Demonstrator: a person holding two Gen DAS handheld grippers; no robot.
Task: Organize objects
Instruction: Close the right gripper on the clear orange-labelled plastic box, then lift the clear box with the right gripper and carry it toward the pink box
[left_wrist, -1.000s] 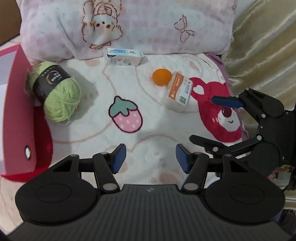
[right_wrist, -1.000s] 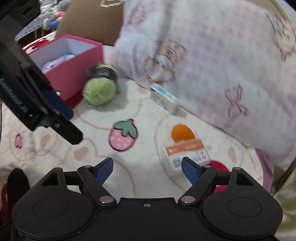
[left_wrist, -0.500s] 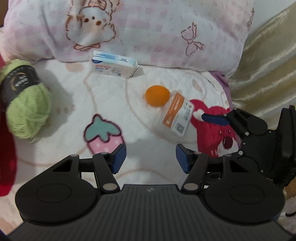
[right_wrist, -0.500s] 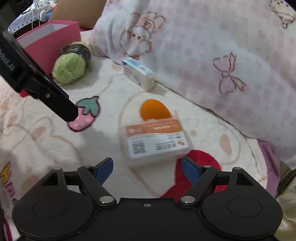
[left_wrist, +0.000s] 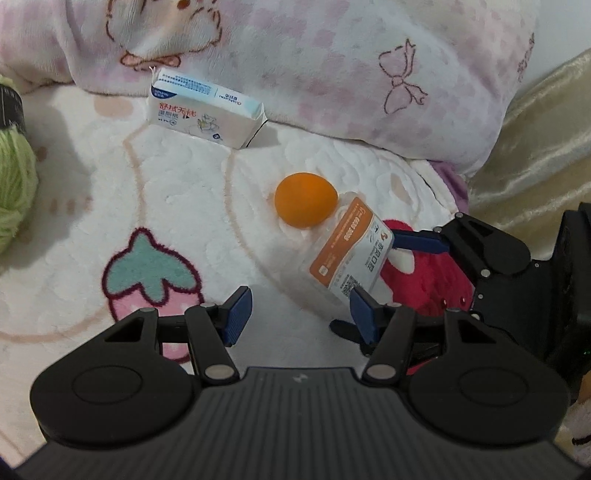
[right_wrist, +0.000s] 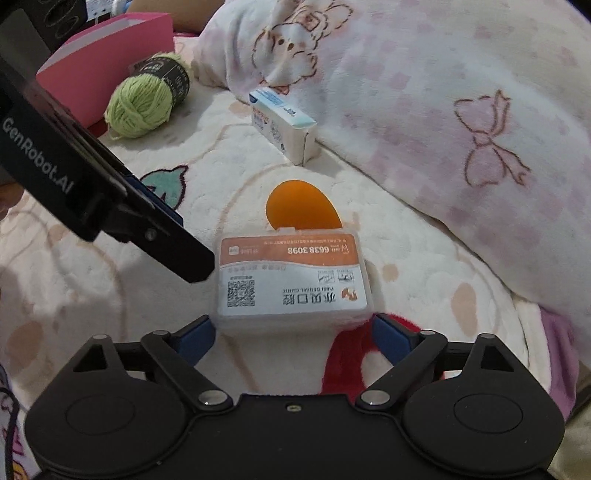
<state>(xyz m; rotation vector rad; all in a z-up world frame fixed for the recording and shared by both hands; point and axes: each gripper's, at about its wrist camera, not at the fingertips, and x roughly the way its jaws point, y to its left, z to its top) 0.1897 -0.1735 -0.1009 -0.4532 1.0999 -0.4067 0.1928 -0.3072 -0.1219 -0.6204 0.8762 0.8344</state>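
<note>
in the left wrist view, the left gripper sits at the bottom centre with its blue pads partly apart and nothing between them, above the cream fleece blanket with its strawberry print. compared with a second ago the whole scene has slid toward the lens: the clear plastic box with the orange-and-white label and the orange ball touching its upper end, small at centre right earlier, now lie large just right of centre, the light green yarn ball has drifted out to the left edge, and the white-and-blue paper carton rests against the pink-checked pillow in the upper left. the right gripper has come in from the right edge, its upper blue finger now at the box's right side. in the right wrist view, the labelled box fills the lower centre, where earlier it was a small thing further up, and the orange ball peeks out behind it. the right gripper has just been opening its jaws to their widest; the pads now flank the box's near end without pressing on it, so nothing is held yet. the left gripper's black body crosses the left side, its tip just beside the box's left edge. the pink storage box waits in the upper left, beside the yarn. the change reads as a finished approach: the box seems the next item to be picked up, and closing on it looks like the step due.
</note>
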